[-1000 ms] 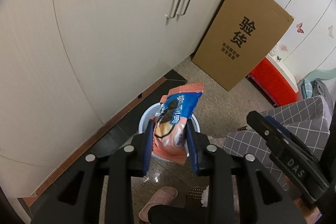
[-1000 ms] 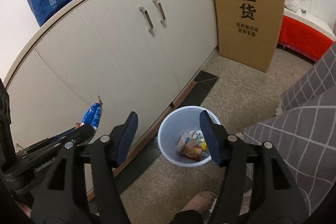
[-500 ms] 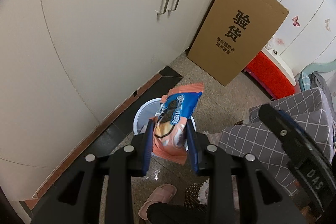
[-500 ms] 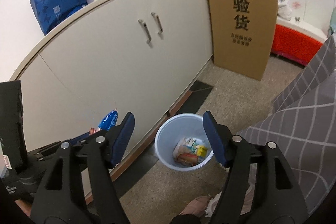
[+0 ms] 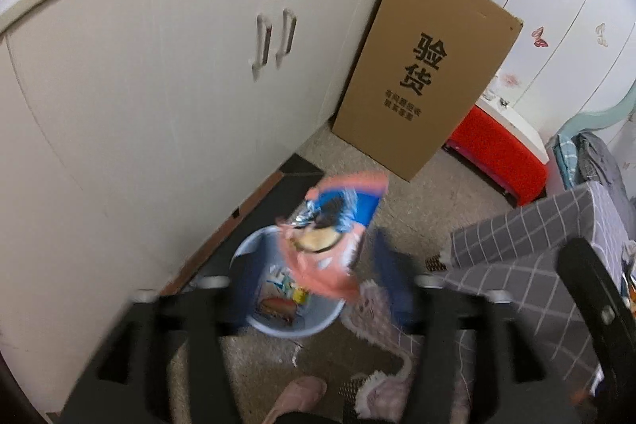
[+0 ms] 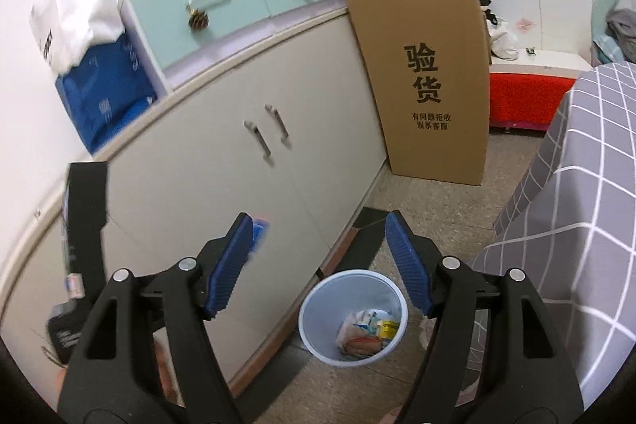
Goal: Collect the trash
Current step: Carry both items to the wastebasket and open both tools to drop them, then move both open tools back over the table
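A pink and blue snack wrapper point(image 5: 334, 225) hangs blurred right over the pale blue bin point(image 5: 294, 330) on the floor. My left gripper point(image 5: 314, 265) is opening. Its blue pads point(image 5: 387, 265) stand clear of the wrapper on both sides, so the wrapper is loose between them. In the right wrist view the same bin point(image 6: 318, 289) sits below and holds several wrappers point(image 6: 365, 328). My right gripper point(image 6: 318, 225) is open above the bin with nothing between its fingers. A blue scrap of the wrapper point(image 6: 260, 229) peeks out behind its left finger.
A beige cabinet point(image 5: 179, 86) runs along the left, close to the bin. A tall cardboard box point(image 5: 429, 74) leans at its end, with a red box point(image 5: 497, 150) beyond. A grey checked cloth point(image 6: 576, 205) hangs on the right. A pink slipper point(image 5: 298, 396) lies near the bottom edge.
The left jaws have spread apart and let go of the wrapper, which now tips loose over the bin. Both grippers have risen, and the right one has tilted up.
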`<state>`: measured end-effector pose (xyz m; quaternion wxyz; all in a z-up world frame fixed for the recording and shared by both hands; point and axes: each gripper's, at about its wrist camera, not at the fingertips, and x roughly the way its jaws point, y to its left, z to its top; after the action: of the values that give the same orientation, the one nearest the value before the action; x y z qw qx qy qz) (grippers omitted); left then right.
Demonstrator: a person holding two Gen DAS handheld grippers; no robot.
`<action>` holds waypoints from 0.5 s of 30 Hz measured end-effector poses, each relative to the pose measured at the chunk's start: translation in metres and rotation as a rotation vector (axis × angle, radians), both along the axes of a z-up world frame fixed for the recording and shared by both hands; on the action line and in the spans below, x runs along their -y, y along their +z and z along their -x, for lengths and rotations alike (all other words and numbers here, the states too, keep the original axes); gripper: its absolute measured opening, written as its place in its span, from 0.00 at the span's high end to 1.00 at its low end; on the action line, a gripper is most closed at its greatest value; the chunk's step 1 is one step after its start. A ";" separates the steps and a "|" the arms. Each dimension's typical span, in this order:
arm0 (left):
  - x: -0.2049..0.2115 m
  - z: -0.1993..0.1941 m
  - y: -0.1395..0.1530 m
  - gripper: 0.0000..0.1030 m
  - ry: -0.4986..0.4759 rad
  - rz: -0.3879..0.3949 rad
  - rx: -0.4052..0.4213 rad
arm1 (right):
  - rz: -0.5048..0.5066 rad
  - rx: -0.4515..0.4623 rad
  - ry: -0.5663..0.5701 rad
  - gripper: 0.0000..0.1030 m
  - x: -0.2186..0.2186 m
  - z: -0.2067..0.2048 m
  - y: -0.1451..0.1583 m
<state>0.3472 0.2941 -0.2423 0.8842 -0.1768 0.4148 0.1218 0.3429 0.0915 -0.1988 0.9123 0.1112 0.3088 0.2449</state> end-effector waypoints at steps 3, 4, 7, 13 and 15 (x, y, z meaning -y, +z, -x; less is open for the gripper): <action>0.002 -0.001 0.006 0.32 0.010 0.010 0.006 | -0.007 -0.002 -0.008 0.33 0.005 0.000 0.005; 0.002 0.001 0.007 0.32 0.016 0.011 0.006 | -0.010 -0.003 -0.010 0.32 0.007 0.001 0.006; 0.003 0.010 0.011 0.32 0.030 0.011 0.012 | -0.018 -0.014 -0.010 0.32 0.011 0.002 0.008; 0.005 0.032 0.026 0.30 0.051 0.022 0.038 | -0.014 -0.024 -0.011 0.31 0.016 0.011 0.013; 0.011 0.040 0.035 0.29 0.052 0.017 0.051 | -0.016 -0.023 -0.012 0.31 0.020 0.016 0.017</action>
<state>0.3070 0.2835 -0.2077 0.8896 -0.1979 0.3882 0.1367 0.3267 0.0718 -0.1815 0.9092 0.1233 0.3164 0.2407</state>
